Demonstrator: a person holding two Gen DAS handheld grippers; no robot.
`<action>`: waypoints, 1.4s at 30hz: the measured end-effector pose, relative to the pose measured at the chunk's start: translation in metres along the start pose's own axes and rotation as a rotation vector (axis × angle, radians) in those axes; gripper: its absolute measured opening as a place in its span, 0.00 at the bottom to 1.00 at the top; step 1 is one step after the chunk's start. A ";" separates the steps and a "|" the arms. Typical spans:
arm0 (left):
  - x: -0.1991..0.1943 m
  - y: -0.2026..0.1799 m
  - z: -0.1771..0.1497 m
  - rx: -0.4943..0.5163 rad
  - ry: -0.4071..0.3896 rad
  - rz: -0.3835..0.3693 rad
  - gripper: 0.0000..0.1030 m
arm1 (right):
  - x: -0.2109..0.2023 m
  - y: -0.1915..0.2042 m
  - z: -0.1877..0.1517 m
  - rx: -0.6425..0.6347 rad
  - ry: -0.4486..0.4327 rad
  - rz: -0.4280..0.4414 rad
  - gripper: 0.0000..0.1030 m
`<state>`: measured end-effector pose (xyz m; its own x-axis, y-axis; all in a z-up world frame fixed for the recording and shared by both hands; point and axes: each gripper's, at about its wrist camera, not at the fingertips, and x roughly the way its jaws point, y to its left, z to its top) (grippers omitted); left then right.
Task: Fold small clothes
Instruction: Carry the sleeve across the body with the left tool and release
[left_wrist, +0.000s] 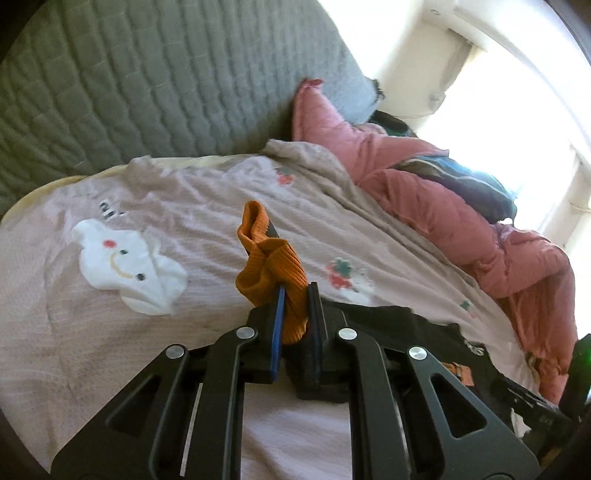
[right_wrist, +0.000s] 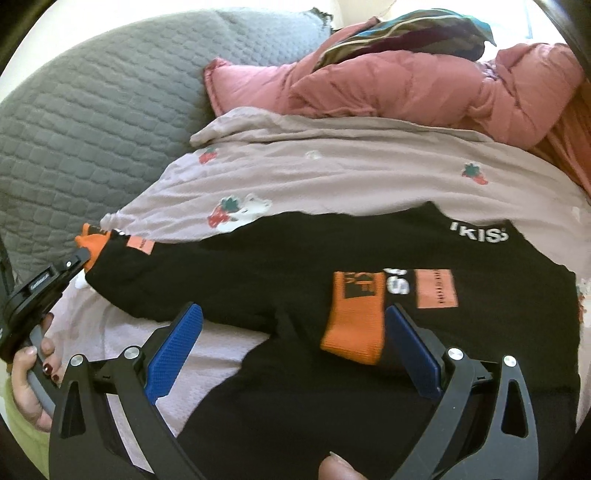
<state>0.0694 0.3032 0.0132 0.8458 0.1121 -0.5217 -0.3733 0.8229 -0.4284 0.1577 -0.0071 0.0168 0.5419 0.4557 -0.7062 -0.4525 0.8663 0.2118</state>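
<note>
A black top (right_wrist: 280, 266) with orange patches and white lettering lies spread on the pinkish strawberry-print sheet (right_wrist: 332, 166). My left gripper (left_wrist: 297, 291) is shut on one orange ribbed cuff (left_wrist: 266, 266), held bunched up above the sheet. In the right wrist view that gripper (right_wrist: 79, 258) shows at the far left, with the sleeve stretched from it. My right gripper (right_wrist: 295, 308) hovers open over the top. The other orange cuff (right_wrist: 354, 325) lies between its blue pads (right_wrist: 177, 343), beside the right one, and they do not press on it.
A white sock with a smiley face (left_wrist: 125, 266) lies flat on the sheet to the left. A grey quilted cushion (left_wrist: 147, 74) stands behind. A pink duvet (left_wrist: 461, 206) with dark striped cloth (left_wrist: 461, 181) piles up on the right. A hand (right_wrist: 33, 369) holds the left gripper's handle.
</note>
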 end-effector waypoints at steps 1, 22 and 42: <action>-0.001 -0.005 0.000 0.007 -0.001 -0.005 0.05 | -0.004 -0.005 0.000 0.009 -0.008 -0.004 0.95; 0.006 -0.163 -0.031 0.259 0.100 -0.178 0.05 | -0.064 -0.103 -0.015 0.231 -0.090 -0.038 0.95; 0.037 -0.242 -0.102 0.444 0.284 -0.411 0.07 | -0.079 -0.166 -0.037 0.367 -0.097 -0.119 0.95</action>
<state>0.1519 0.0515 0.0228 0.7295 -0.3607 -0.5811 0.2018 0.9253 -0.3210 0.1637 -0.1944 0.0130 0.6479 0.3494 -0.6769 -0.1088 0.9219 0.3718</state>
